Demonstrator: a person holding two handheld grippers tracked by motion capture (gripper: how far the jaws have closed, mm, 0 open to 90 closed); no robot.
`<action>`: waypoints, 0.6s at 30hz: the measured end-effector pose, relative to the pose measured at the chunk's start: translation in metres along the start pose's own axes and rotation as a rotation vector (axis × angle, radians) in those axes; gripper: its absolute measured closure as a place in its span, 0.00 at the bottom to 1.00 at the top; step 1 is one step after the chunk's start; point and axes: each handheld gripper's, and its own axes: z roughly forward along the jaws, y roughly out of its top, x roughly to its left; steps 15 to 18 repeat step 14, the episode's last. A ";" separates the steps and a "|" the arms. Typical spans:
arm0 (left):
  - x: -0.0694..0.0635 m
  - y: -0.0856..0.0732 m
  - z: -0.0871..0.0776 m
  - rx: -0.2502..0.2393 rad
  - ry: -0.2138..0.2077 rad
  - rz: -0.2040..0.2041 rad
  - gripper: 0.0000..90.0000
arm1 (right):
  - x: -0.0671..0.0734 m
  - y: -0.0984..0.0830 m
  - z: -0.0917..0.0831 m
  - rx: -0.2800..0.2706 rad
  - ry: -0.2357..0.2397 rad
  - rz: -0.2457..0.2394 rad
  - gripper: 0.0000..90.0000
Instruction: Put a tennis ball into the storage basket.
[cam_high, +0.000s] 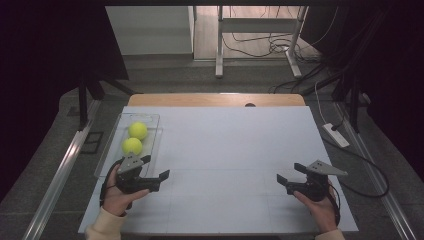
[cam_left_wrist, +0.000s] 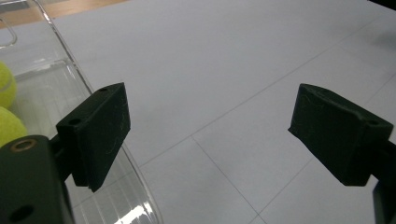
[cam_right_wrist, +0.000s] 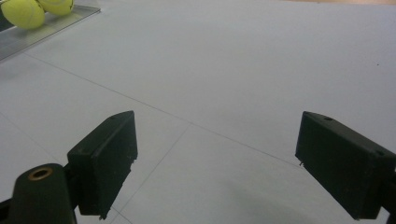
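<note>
A white table (cam_high: 225, 165) stands in a dark room, and a clear tray (cam_high: 152, 131) sits along its left edge. Two yellow tennis balls (cam_high: 135, 138) lie side by side in the tray, so that part looks done (no other ball is on the table). The left gripper (cam_high: 156, 168) hangs near the tray's near end, jaws apart and empty. The right gripper (cam_high: 289, 173), near the right edge, is wide apart and empty too. Little seems left to do.

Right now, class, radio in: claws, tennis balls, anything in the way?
Left claw open, beside the clear tray. Right claw open, empty. Two tennis balls in tray. Nothing blocking.
</note>
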 end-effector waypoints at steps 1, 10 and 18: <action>0.000 0.000 0.000 0.003 -0.001 0.003 0.14 | -0.001 0.000 -0.001 -0.002 0.004 0.009 0.14; -0.001 0.001 0.001 0.001 -0.008 0.009 0.14 | 0.000 0.000 -0.001 -0.007 0.010 0.004 0.14; -0.001 0.002 0.000 0.001 -0.006 0.011 0.14 | 0.000 -0.001 -0.002 -0.004 0.010 0.004 0.14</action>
